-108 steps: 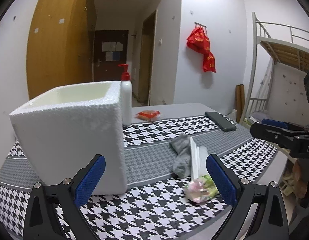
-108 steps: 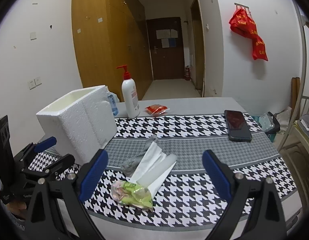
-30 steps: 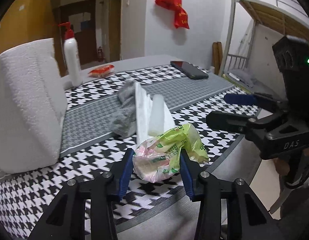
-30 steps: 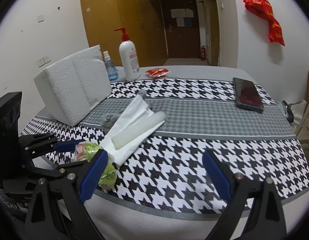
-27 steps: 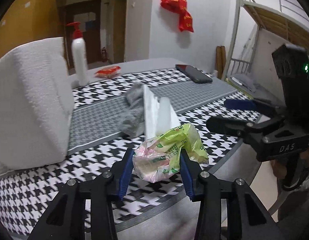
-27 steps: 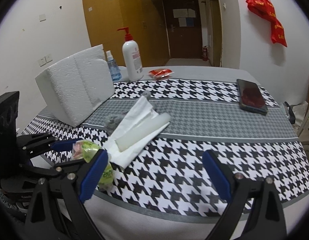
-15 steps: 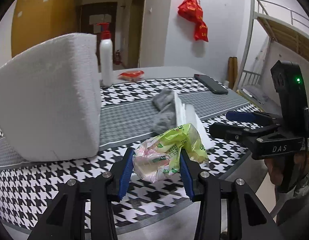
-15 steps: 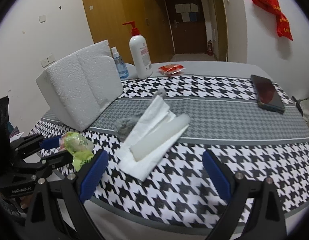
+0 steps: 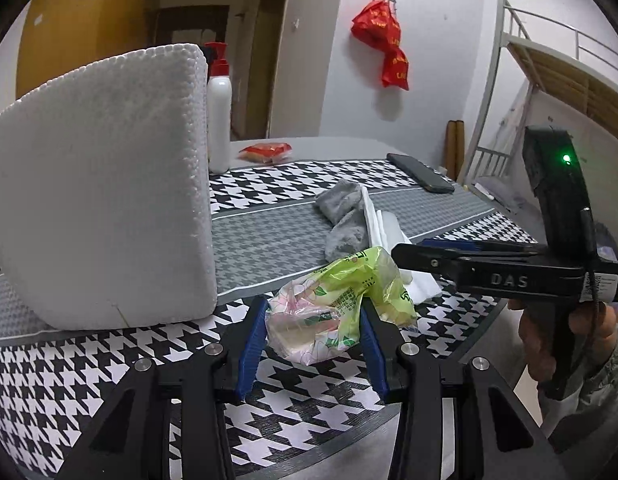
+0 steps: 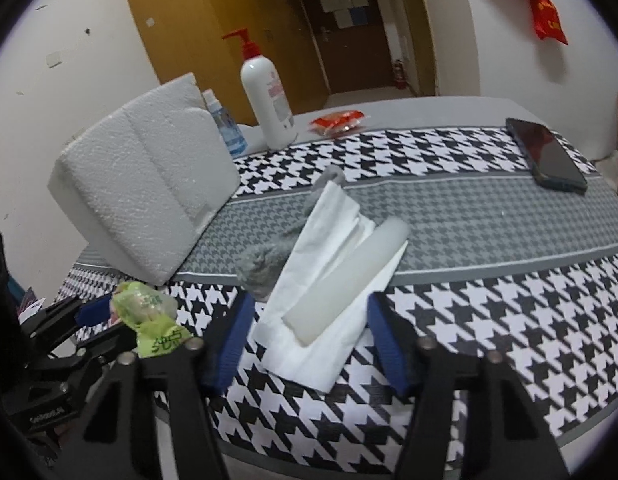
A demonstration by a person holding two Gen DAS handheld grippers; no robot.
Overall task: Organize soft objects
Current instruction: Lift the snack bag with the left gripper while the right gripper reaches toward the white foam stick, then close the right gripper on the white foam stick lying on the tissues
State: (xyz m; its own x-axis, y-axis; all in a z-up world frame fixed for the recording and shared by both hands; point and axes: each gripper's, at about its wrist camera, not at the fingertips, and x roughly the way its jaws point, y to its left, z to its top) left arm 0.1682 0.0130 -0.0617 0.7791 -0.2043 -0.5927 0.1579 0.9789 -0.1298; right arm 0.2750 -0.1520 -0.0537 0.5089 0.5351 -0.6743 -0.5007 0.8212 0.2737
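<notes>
A: Left gripper (image 9: 313,344) has its jaws clamped on the green plastic packet (image 9: 341,304), held clear of the bench (image 9: 269,236) at lower centre of the left view. In the right view it sits at lower left, just in front of the foam box (image 10: 149,196).

B: Right side?

A: Right gripper (image 10: 309,344) has its jaws apart, holding nothing. They straddle the near end of the white tissue (image 10: 329,264), with the pale roll (image 10: 349,280) lying on it. Can't tell if the tips touch the cloth.

B: Step?

A: Looks like carry-to-box for the packet. The box fills the left of the left view, side wall facing the camera, opening not visible from here.

B: Next?

A: My read: lift the packet above the box rim, move it over the opening, then release. The crinkly bag may cling to a pad. The right side could close on the tissue and roll, but the grey sock (image 10: 265,264) is tucked under the tissue's edge and may drag along. Phone (image 10: 545,160) and pump bottle (image 10: 269,104) are well apart from all this.
</notes>
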